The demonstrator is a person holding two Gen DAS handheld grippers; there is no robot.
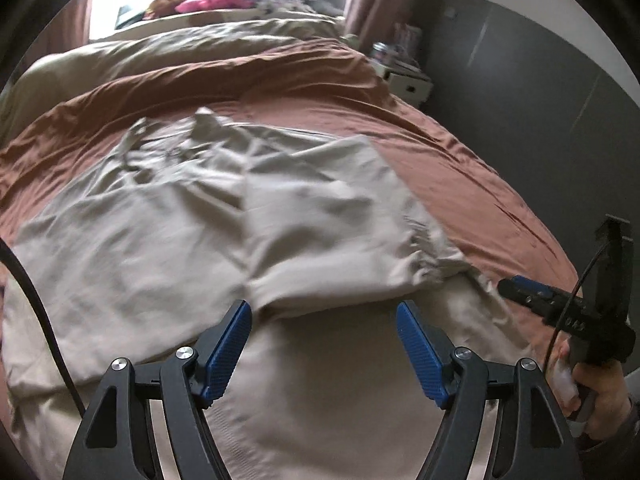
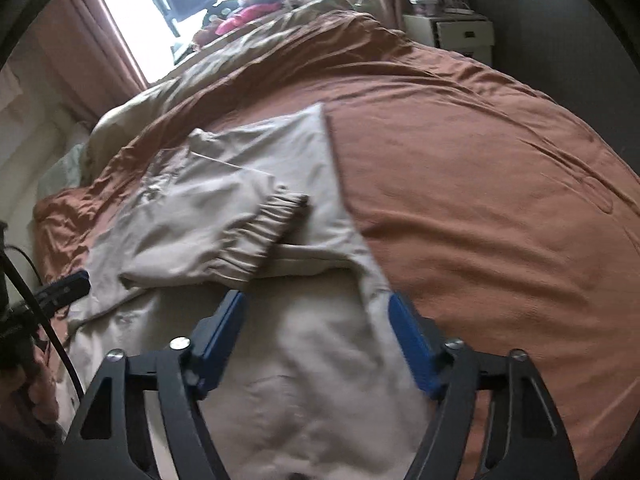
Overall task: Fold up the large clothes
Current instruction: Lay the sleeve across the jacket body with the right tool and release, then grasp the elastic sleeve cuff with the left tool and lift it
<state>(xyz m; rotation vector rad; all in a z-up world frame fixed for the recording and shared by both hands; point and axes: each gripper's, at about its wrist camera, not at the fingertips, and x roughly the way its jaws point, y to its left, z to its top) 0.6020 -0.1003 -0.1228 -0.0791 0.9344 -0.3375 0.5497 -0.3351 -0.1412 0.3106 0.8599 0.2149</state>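
A large beige garment (image 1: 200,220) lies spread on the rust-brown bedspread (image 1: 460,168). One part with an elastic cuff (image 2: 264,232) is folded over its middle. My left gripper (image 1: 324,312) is open and empty, hovering over the garment's near part. My right gripper (image 2: 316,304) is open and empty above the garment (image 2: 304,380), close to its right edge. The right gripper also shows in the left wrist view (image 1: 520,288), at the garment's right edge. The left gripper shows at the left of the right wrist view (image 2: 66,288).
The bedspread (image 2: 480,200) covers the bed; a beige duvet (image 1: 180,48) and a pile of clothes (image 1: 216,0) lie at the far end by the window. A white nightstand (image 2: 452,32) stands at the far right. A dark wall (image 1: 540,80) runs along the right side.
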